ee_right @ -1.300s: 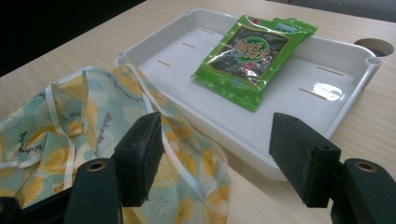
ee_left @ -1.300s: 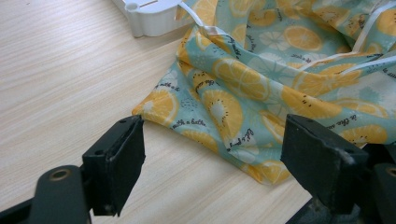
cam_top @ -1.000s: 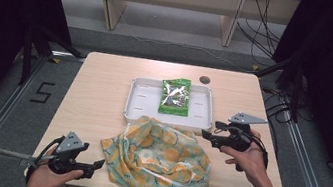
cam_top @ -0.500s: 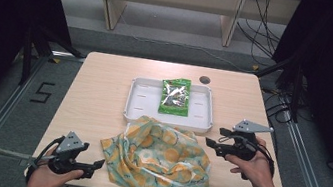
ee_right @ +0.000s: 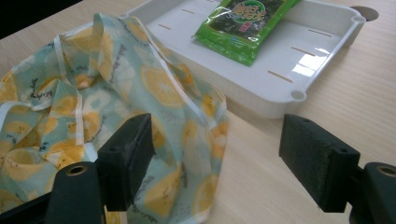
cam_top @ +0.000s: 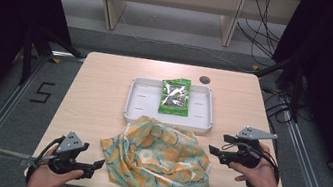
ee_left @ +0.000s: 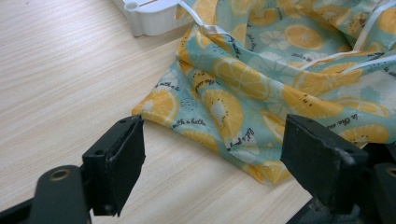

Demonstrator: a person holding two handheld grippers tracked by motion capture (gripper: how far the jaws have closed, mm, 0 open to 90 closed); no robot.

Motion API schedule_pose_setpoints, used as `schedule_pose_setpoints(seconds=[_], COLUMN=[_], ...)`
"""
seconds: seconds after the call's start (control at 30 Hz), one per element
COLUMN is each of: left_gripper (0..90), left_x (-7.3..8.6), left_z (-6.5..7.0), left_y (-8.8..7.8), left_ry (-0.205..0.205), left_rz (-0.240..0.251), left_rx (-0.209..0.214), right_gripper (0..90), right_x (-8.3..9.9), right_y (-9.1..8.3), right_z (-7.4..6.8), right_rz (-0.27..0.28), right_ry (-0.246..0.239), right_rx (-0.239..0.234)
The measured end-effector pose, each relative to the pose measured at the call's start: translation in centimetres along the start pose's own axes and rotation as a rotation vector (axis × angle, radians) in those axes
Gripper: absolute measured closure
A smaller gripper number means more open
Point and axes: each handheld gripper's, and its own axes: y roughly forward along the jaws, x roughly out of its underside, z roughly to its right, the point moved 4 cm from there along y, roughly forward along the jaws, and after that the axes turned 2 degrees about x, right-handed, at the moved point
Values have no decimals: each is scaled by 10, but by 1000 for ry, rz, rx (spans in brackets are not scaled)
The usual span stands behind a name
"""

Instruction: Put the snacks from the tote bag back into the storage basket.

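The citrus-print cloth bag (cam_top: 157,157) lies crumpled on the tabletop (cam_top: 104,89) at the 6 o'clock side of the white tray (cam_top: 137,104), its far edge lapping against the tray's near wall; a green snack packet (cam_top: 175,96) lies inside the tray, toward 12 o'clock; the left hand-held gripper (cam_top: 95,165) rests at the bag's 8 o'clock corner, released, jaws spread with the corner of the fabric just beyond them and nothing pressed between the pads; the right hand-held gripper (cam_top: 213,151) sits at the bag's 3 o'clock edge, likewise released, its jaws having just been opening, and nothing lies between them; the step in hand appears to be taking hold of the bag at two opposite edges so that its mouth can be opened; to do it well, bring each jaw pair low and level with the tabletop, slide the lower pad under a hemmed edge or the white drawstring rather than a loose fold, and close only once a single layer is seated; take the right-side grip clear of the tray wall, since a pad that catches the tray will shift it; lift both sides evenly
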Motion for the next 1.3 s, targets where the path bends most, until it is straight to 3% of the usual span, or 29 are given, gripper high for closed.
schedule_pose_setpoints(seconds=[0.2,0.43,0.47,0.5,0.53,0.83,0.9,0.93,1.03,1.13,1.2,1.23,1.27,1.3], left_gripper=[210,209,209,209,209,209,209,209,209,209,209,209,209,210], left_x=[0,0,0,0,0,0,0,0,0,0,0,0,0,0], left_z=[0,0,0,0,0,0,0,0,0,0,0,1,1,1], left_y=[0,0,0,0,0,0,0,0,0,0,0,0,0,0], left_ry=[0,1,1,0,2,-3,0,-1,3,3,4,2,2,-1], left_rz=[1,0,1,7,0,4,3,-5,-11,-11,-12,-11,-9,-5], left_rx=[3,-1,-1,2,-1,-7,-7,-4,-3,-3,-1,-1,-1,-3], right_gripper=[264,252,252,252,252,250,248,247,244,243,240,240,241,240], right_x=[14,30,32,32,35,47,50,52,55,58,59,60,62,62], right_y=[-9,-14,-16,-16,-17,-24,-26,-26,-27,-28,-28,-28,-29,-29], right_z=[2,1,-3,-3,-1,-5,-4,-7,-7,-11,-11,-9,-15,-12], right_rz=[-26,-49,-73,-73,-59,-83,-102,-109,-122,-135,-132,-125,-141,-146], right_ry=[13,-10,25,25,0,7,-38,-14,-42,-21,-43,-77,-12,-58], right_rx=[17,33,27,27,44,62,73,74,79,72,79,80,76,79])
